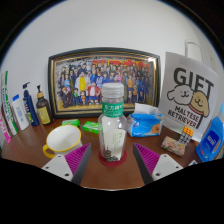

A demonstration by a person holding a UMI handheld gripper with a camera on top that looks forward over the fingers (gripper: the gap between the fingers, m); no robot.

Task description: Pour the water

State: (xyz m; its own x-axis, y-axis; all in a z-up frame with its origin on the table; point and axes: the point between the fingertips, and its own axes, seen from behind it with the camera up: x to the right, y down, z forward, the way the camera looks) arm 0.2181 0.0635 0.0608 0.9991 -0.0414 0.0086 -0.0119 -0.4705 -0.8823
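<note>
Clear bottle [112,128] with a green cap, upright on the wooden surface [110,175], between the open fingers [112,160] (a gap at either side, pink pads not touching it). Just left of the bottle, a white bowl [63,137] on a yellow base. Behind, a framed group photo [105,80] against the wall; to the right, a white gift bag [190,95].
</note>
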